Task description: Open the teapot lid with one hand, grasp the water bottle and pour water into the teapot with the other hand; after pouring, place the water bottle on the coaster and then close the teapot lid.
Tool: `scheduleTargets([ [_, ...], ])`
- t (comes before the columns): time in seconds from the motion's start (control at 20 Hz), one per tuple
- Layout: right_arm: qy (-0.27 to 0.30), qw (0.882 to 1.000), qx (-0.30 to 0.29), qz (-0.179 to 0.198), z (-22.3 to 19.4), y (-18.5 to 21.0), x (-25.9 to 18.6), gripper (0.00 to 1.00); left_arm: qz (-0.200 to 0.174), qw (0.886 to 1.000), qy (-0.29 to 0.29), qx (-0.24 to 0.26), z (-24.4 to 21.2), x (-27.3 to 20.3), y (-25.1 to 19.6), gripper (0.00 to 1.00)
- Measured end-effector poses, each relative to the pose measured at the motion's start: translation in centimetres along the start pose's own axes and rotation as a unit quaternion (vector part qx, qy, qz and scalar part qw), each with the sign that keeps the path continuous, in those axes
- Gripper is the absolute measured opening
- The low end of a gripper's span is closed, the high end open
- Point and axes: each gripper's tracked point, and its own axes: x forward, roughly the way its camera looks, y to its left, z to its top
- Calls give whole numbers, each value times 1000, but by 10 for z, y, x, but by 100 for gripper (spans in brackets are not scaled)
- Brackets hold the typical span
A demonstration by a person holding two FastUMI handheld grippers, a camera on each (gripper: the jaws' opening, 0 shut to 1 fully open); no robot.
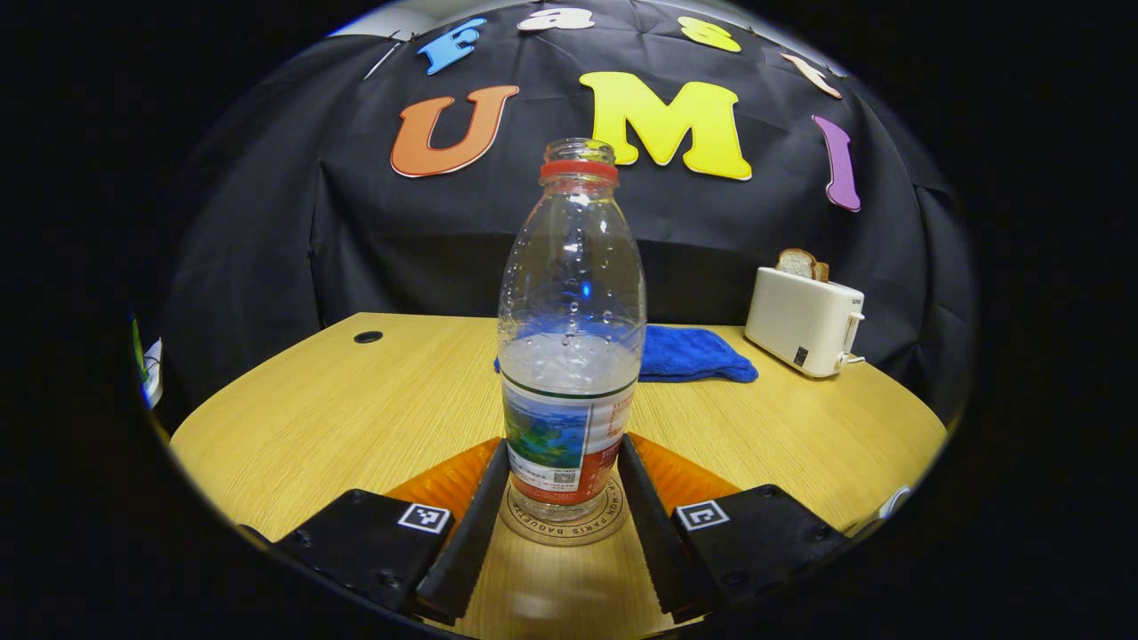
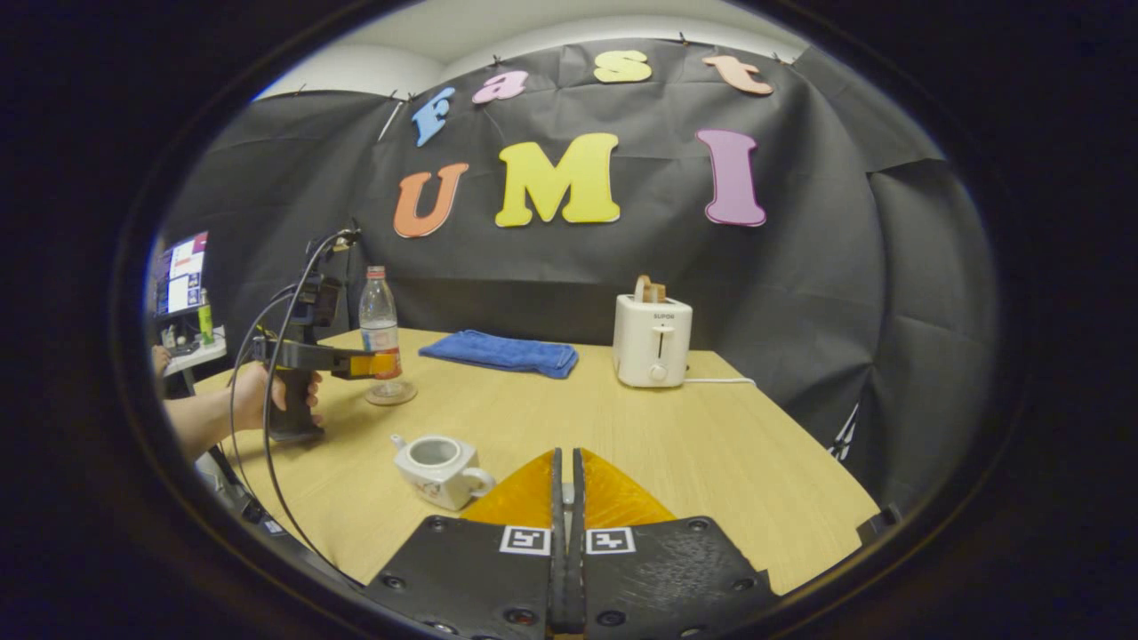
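two fingers of the left claw (image 1: 563, 524) stand close on each side of the upright water bottle (image 1: 569, 356) on the coaster (image 1: 562, 520), but whether they press is hard to tell. the right claw (image 2: 564, 498) is closed narrow on something hidden, maybe the lid; the open teapot (image 2: 438, 469) sits just left below it on the desk (image 2: 711, 444).
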Motion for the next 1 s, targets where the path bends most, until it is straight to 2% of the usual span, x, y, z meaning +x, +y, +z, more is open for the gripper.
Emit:
scheduleTargets([
  [0.2,-1,1000,-2,0,1,2,-1,0,0,1000,7,1,-3,0,0,80],
  [0.25,-2,1000,-2,0,2,1,-2,0,-1,1000,13,0,-6,0,-1,83],
  [0.3,-4,1000,-2,0,2,2,-3,0,1,1000,18,1,-10,-1,0,93],
  [0.35,-5,1000,-3,0,3,2,-3,0,1,1000,20,0,-9,-2,0,99],
  [0.6,-7,1000,-2,3,3,7,-6,0,4,1000,19,-10,-8,-13,1,100],
  [0.7,-9,1000,1,6,5,11,-8,0,-7,999,32,-27,-15,-27,-3,100],
  [0.8,-14,1000,5,13,9,19,-10,0,-11,999,35,-38,-32,-48,-1,100],
  [1.0,-28,999,-1,29,23,38,-5,0,7,1000,10,-28,-27,-107,18,100],
])
